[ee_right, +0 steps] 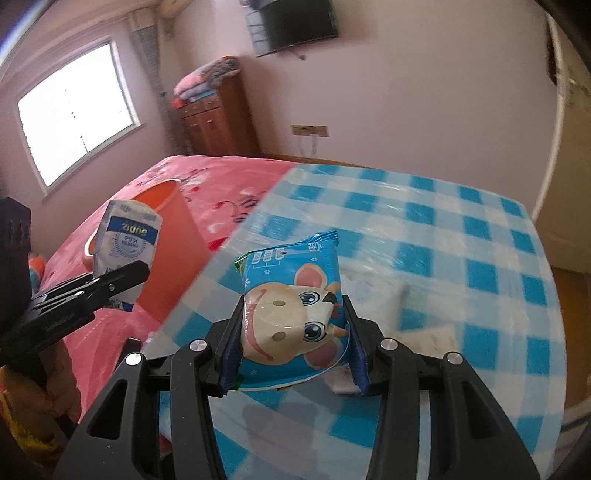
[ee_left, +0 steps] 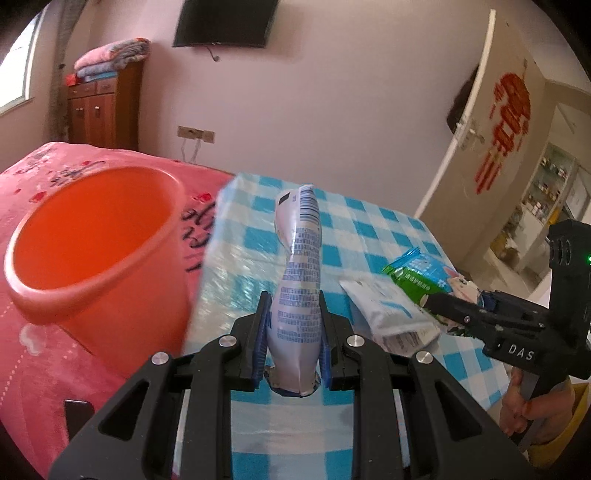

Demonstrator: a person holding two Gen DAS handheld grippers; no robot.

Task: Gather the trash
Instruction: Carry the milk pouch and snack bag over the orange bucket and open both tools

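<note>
- We take the orange waste bin [ee_left: 92,258] as our landmark; it stands on the pink bedspread [ee_left: 48,369], its open mouth tilted toward us in the left wrist view.
- Our left gripper [ee_left: 293,332] is clamped on a white wrapper with blue print [ee_left: 299,280], which sticks up between the blue pads, just to the right of the bin and near its rim.
- Our right gripper [ee_right: 291,332] is clamped on a blue snack packet with a cartoon mouse [ee_right: 291,306], farther right of the bin, above the blue-and-white checked tablecloth [ee_right: 461,240].
- In the left wrist view, a flat white packet [ee_left: 384,314] lies on the tablecloth beside the right gripper's fingers, well to the right of the bin.
- A hand [ee_left: 517,410] grips the right gripper's handle, with a yellow sleeve at its wrist.
- Behind the bin, a wooden cabinet [ee_left: 103,107] holds folded blankets, and a television [ee_left: 225,22] hangs on the wall.
</note>
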